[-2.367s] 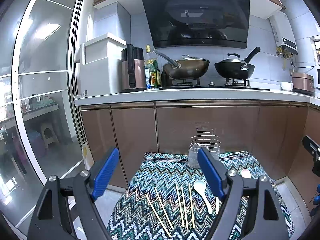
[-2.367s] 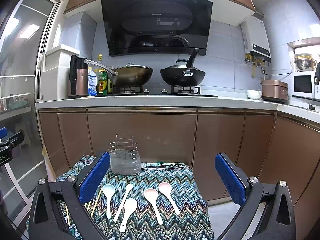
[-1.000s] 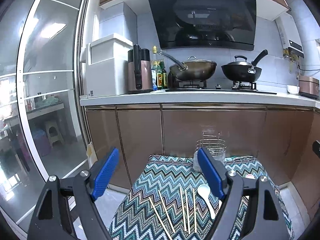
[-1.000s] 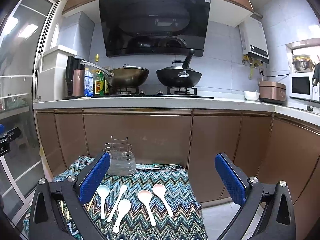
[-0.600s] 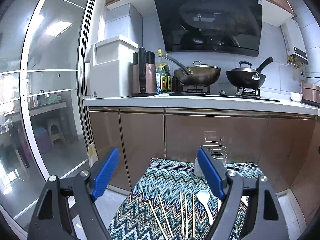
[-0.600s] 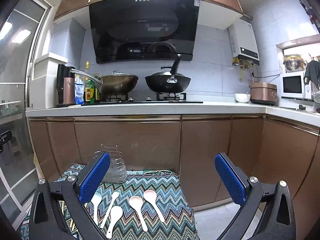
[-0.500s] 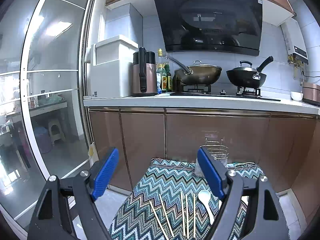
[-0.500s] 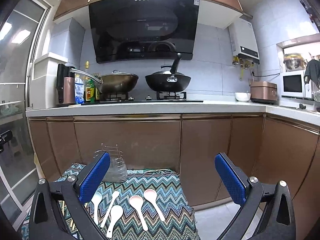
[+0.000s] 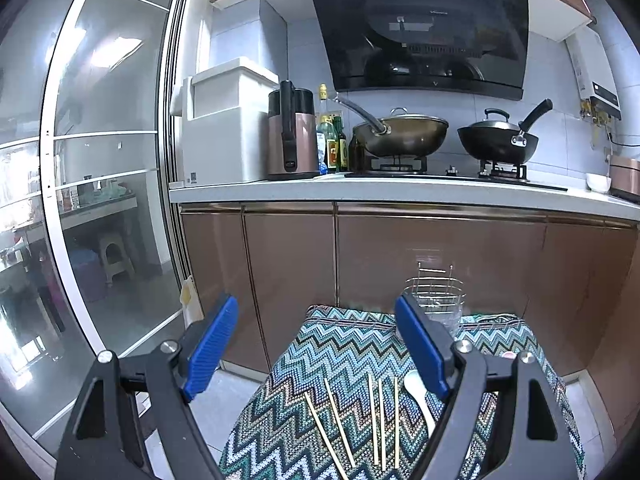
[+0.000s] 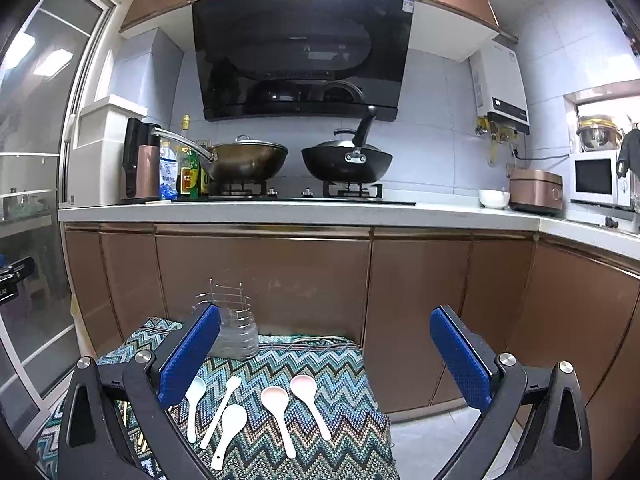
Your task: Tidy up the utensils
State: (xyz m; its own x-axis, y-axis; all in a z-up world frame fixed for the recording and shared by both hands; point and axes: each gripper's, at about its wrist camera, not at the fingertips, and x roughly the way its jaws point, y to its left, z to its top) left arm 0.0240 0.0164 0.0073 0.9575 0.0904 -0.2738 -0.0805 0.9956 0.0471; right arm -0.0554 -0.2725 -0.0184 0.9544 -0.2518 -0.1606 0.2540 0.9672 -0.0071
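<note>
A low table with a zigzag cloth point(image 9: 344, 344) point(image 10: 344, 368) stands before the cabinets. Several wooden chopsticks point(image 9: 378, 420) lie on its left part, beside a white spoon point(image 9: 416, 392). In the right wrist view lie white spoons point(image 10: 195, 400) point(image 10: 230, 426), a small white utensil point(image 10: 222, 404) and two pink spoons point(image 10: 276, 408) point(image 10: 308, 398). A wire utensil holder point(image 9: 434, 296) point(image 10: 232, 320) stands at the table's far edge. My left gripper point(image 9: 316, 352) is open and empty above the chopsticks. My right gripper point(image 10: 324, 352) is open and empty above the spoons.
Brown cabinets point(image 10: 260, 280) rise behind the table under a white counter point(image 10: 280, 212) with two woks, bottles and a kettle. A glass sliding door point(image 9: 100, 200) is on the left. Tiled floor point(image 10: 432, 440) lies right of the table.
Both grippers have drawn back and tilted up a little, so the table sits lower and farther in view. Both stay open. The utensils have not moved.
</note>
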